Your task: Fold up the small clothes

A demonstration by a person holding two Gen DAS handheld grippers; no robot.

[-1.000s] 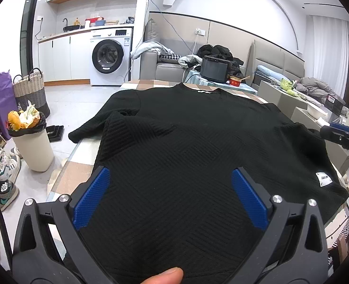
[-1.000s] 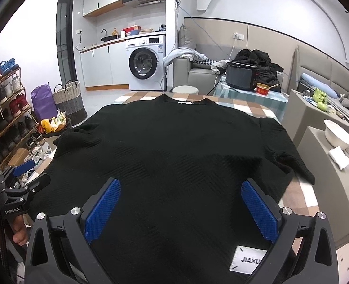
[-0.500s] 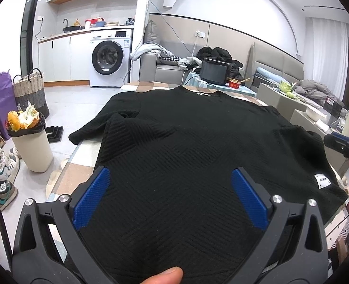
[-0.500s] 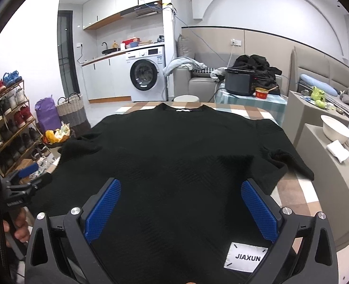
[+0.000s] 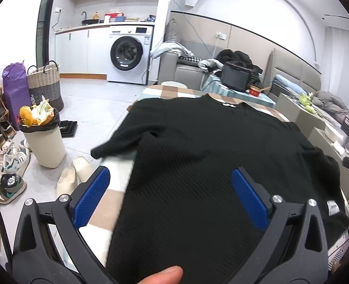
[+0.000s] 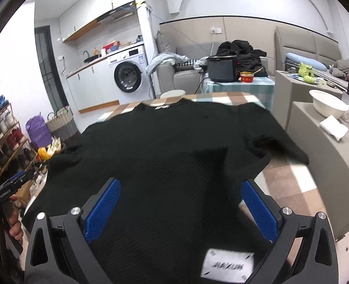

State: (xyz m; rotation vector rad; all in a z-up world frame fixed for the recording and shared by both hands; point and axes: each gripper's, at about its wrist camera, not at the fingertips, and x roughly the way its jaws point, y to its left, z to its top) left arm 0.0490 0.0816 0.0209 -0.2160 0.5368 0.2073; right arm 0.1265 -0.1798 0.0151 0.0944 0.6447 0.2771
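Note:
A black textured sweater (image 5: 209, 156) lies spread flat on a checked table, collar at the far end, and it also shows in the right wrist view (image 6: 174, 146). Its left sleeve (image 5: 124, 139) hangs over the table's left edge; its right sleeve (image 6: 278, 144) lies on the right side. A white label (image 6: 226, 264) sits at the near hem. My left gripper (image 5: 169, 198) is open above the sweater's near left part, its left finger over the table edge. My right gripper (image 6: 181, 210) is open above the near right hem.
The checked table (image 5: 98, 215) has its left edge beside a full white bin (image 5: 44, 142), slippers (image 5: 75, 175) and shoes. A grey cabinet (image 6: 328, 156) with a white bowl (image 6: 328, 105) stands right of the table. A sofa and a black cooker (image 6: 224, 67) stand beyond.
Both grippers have shifted and tilted: the left now looks further left over the table edge, the right has turned toward the sweater's right side. Both stay open. The sweater has not moved.

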